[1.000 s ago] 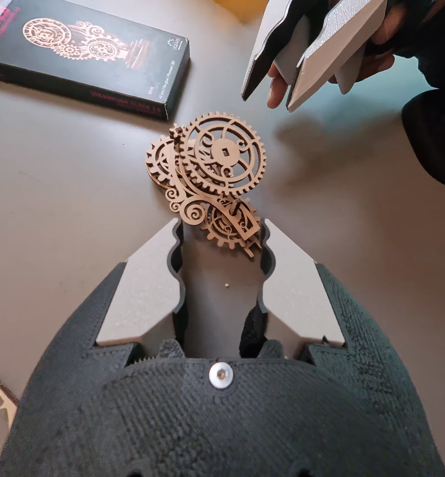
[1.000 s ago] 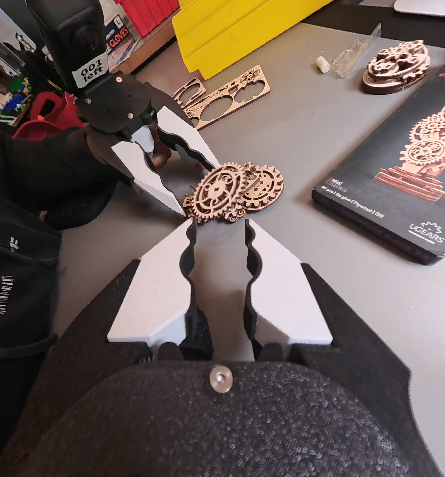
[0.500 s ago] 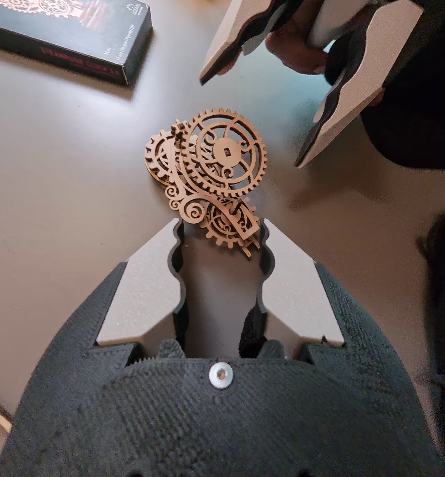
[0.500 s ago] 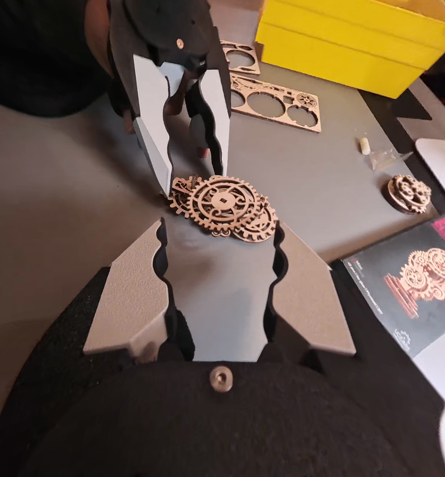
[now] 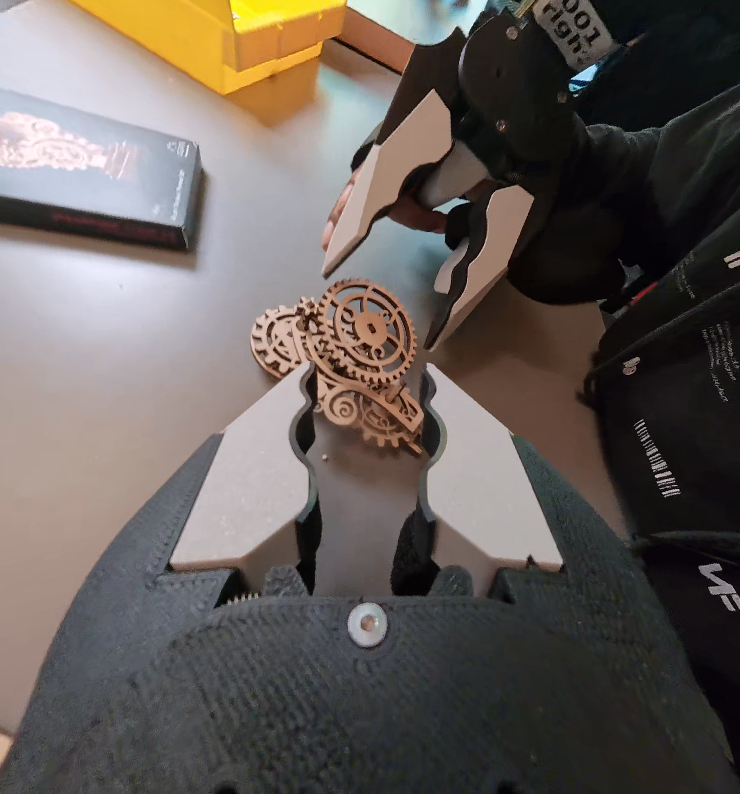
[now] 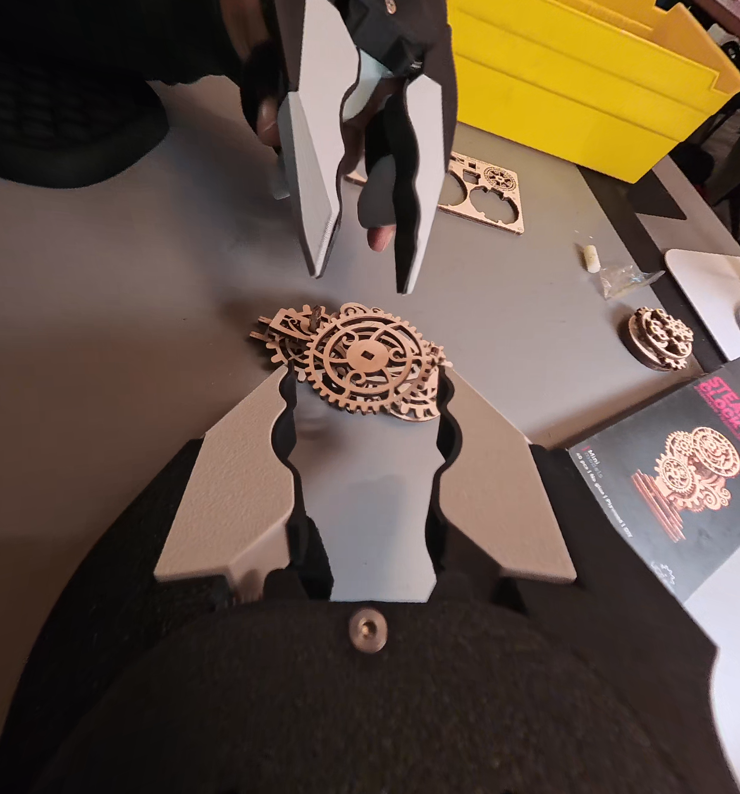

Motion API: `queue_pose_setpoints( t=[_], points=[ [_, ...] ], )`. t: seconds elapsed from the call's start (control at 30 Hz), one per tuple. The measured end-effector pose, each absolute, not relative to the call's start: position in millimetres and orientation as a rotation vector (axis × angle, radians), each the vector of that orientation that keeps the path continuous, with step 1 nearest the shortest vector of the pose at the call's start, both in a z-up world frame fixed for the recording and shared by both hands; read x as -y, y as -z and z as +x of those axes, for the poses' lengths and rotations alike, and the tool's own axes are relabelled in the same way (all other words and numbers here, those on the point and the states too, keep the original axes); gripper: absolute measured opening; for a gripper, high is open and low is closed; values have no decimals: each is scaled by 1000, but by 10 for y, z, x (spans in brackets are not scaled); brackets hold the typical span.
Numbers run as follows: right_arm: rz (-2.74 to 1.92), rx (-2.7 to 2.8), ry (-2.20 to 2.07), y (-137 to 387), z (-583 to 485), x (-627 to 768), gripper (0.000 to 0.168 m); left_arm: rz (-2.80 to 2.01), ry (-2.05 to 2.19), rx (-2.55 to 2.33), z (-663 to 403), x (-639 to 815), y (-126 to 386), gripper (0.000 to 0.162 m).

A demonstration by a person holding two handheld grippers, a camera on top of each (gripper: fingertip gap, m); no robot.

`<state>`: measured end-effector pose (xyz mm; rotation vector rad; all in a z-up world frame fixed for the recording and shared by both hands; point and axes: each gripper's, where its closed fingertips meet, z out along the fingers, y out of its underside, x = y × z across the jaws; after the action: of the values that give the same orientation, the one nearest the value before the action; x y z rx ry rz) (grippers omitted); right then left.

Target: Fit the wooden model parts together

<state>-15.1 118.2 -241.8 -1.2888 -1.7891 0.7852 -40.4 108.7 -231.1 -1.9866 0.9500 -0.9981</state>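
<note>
A wooden gear assembly (image 5: pixel 359 343) of scrolled, stacked cogs lies flat on the grey table (image 5: pixel 102 386). My left gripper (image 5: pixel 368 369) is open, and the assembly's small-cog end sits between its fingertips. In the right wrist view the left gripper (image 6: pixel 359 279) hangs tips-down just above the far end of the assembly (image 6: pixel 359 356). My right gripper (image 6: pixel 366 374) is open, its fingertips either side of the big cog's near edge. In the left wrist view the right gripper (image 5: pixel 377 307) hovers open just beyond the big cog. Neither gripper holds anything.
A black model box (image 5: pixel 80 172) (image 6: pixel 682 472) lies beside the assembly. A yellow bin (image 6: pixel 596 86) stands at the back. A punched wooden sheet (image 6: pixel 480 193), a small plastic bag (image 6: pixel 621 275) and a second gear model (image 6: pixel 660 339) lie nearby. Black printed fabric (image 5: pixel 682 408) hangs at the table edge. About 4 cm separates my left fingertips from my right.
My right gripper has opened wider and swung round to face the assembly closely. My left gripper has lifted off the table and now reaches over the small-cog end. The assembly has not moved.
</note>
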Motion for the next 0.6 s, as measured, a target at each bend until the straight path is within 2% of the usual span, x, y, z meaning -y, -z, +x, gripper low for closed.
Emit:
queue_pose_setpoints(
  t=[0.17,0.6],
  points=[
    [-1297,1762,-764,2445,-143,-1186,56,-1978,1010,-1004,-303,-1145,2381,40],
    [-1356,1715,-902,2414,-150,-1145,56,-1982,1065,-954,-246,-1122,2406,38]
  ],
)
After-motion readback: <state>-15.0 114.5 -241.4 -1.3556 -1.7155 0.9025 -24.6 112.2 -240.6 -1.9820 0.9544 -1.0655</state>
